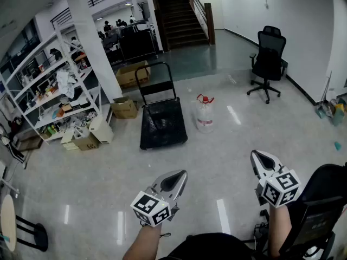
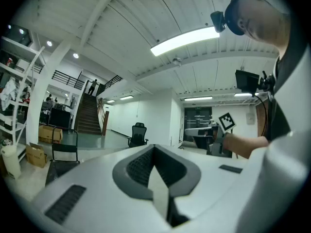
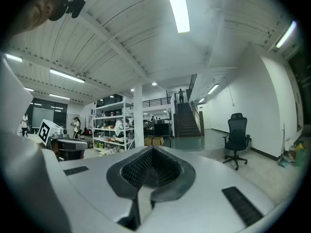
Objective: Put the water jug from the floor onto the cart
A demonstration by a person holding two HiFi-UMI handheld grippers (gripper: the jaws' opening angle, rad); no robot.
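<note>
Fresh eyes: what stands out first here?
The clear water jug with its red cap stands on the glossy floor mid-frame, just right of the black flatbed cart. In the foreground, the left hand-held gripper and right hand-held gripper are both shut and empty, well short of the jug. A black office chair sits far right, cluttered shelving far left.

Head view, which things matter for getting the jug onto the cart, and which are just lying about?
Job: water jug, cart, left gripper, right gripper.
Lying about: office chair, cardboard boxes, shelving rack.
</note>
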